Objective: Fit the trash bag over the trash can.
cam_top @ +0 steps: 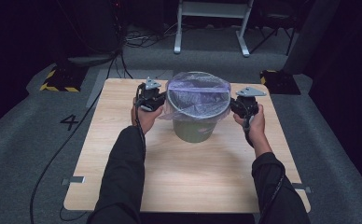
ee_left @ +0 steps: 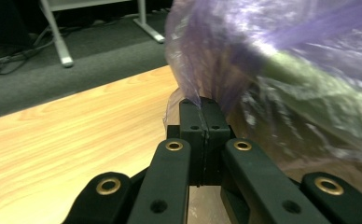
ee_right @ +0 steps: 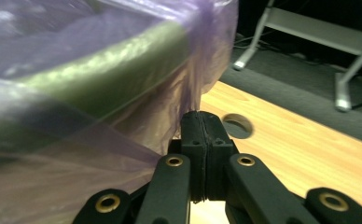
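Dark carpet surrounds the wooden surface [cam_top: 188, 172] in the high view, where a green bin [cam_top: 194, 128] lined with a purple bag [cam_top: 198, 91] stands near the far edge, between the left claw [cam_top: 156, 103] and right claw [cam_top: 235, 106]. Left gripper view: jaws pressed together, pinching bag [ee_left: 207, 56] film beside the bin [ee_left: 309, 79]. Right gripper view: jaws closed on the bag [ee_right: 202, 65] hanging over the rim [ee_right: 123, 51].

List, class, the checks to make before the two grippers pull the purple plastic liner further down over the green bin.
1. Left gripper shut on the thin purple plastic bag liner: ok.
2. Right gripper shut on the liner's opposite side: ok.
3. Liner draped over the round olive-green bin's rim: ok.
4. Bin upright on the light wooden table: ok.
5. Liner free of tears: cannot tell.
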The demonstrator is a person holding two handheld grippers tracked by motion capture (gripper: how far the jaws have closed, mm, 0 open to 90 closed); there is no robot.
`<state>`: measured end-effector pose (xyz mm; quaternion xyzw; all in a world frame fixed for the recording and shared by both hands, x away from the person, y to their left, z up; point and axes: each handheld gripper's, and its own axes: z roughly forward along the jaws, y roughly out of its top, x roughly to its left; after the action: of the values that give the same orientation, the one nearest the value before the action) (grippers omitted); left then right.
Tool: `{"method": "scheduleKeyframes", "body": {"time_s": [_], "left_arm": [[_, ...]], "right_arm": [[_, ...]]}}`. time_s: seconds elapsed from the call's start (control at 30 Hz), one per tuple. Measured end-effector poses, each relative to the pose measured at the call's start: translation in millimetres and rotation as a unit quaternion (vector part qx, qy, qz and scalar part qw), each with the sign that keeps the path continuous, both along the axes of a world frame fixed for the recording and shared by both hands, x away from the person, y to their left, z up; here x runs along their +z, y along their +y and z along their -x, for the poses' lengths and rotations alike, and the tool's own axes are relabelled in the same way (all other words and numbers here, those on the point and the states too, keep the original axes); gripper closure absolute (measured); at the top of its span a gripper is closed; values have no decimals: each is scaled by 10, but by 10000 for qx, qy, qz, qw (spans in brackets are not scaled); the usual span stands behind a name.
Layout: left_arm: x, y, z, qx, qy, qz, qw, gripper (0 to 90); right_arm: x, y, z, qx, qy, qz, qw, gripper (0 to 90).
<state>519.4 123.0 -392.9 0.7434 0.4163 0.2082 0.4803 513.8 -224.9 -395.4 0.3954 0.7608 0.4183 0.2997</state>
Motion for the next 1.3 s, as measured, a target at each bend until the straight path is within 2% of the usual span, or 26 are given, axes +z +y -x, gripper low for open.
{"method": "scheduleKeyframes", "body": {"time_s": [0.03,0.1,0.17,0.2,0.27,0.33,0.4,0.57,0.63,0.73,0.8,0.87,0.9,0.97,1.07,1.17,1.3], "left_arm": [[-1,-1,-2,5,-2,-2,10000,897],[-2,11,-15,69,26,-55,10000,897],[26,15,-37,148,61,-149,9998,897],[65,10,-46,244,-28,-305,9992,894],[119,17,-66,317,-63,-345,9989,881],[141,4,-85,392,-97,-531,9978,884],[141,-14,-113,430,-63,-616,9972,884],[130,-73,-203,426,10,-676,9968,882],[132,-76,-243,458,102,-580,9972,879],[138,-92,-301,514,224,-630,9964,866],[111,-107,-333,428,395,-659,9961,862],[75,-112,-350,365,517,-682,9957,867],[60,-108,-354,251,580,-569,9964,871],[48,-108,-353,161,618,-522,9966,878],[10,-99,-318,-164,850,-173,9961,887],[1,-47,-250,-354,893,-181,9952,890],[-19,60,-143,-579,999,-26,9933,889]], "right_arm": [[-16,-3,5,33,31,-139,9999,896],[-25,-5,6,12,27,-160,9999,896],[-11,-2,2,-44,-6,-47,10000,896],[0,3,-2,-57,-33,36,10000,895],[43,0,-23,-124,-68,235,9996,895],[63,-19,-55,-195,-71,263,9994,895],[62,-29,-91,-283,-45,300,9991,894],[37,-20,-183,-388,84,45,9992,894],[44,-11,-229,-424,156,-32,9990,894],[66,-1,-301,-508,250,-93,9983,893],[86,5,-330,-517,281,-131,9982,893],[72,15,-354,-415,413,-195,9981,893],[65,20,-354,-357,446,-211,9981,893],[49,27,-344,-222,526,-277,9980,895],[24,19,-313,-26,611,-342,9975,897],[12,-16,-265,194,696,-458,9963,899],[-12,-68,-167,435,698,-541,9951,899]]}}
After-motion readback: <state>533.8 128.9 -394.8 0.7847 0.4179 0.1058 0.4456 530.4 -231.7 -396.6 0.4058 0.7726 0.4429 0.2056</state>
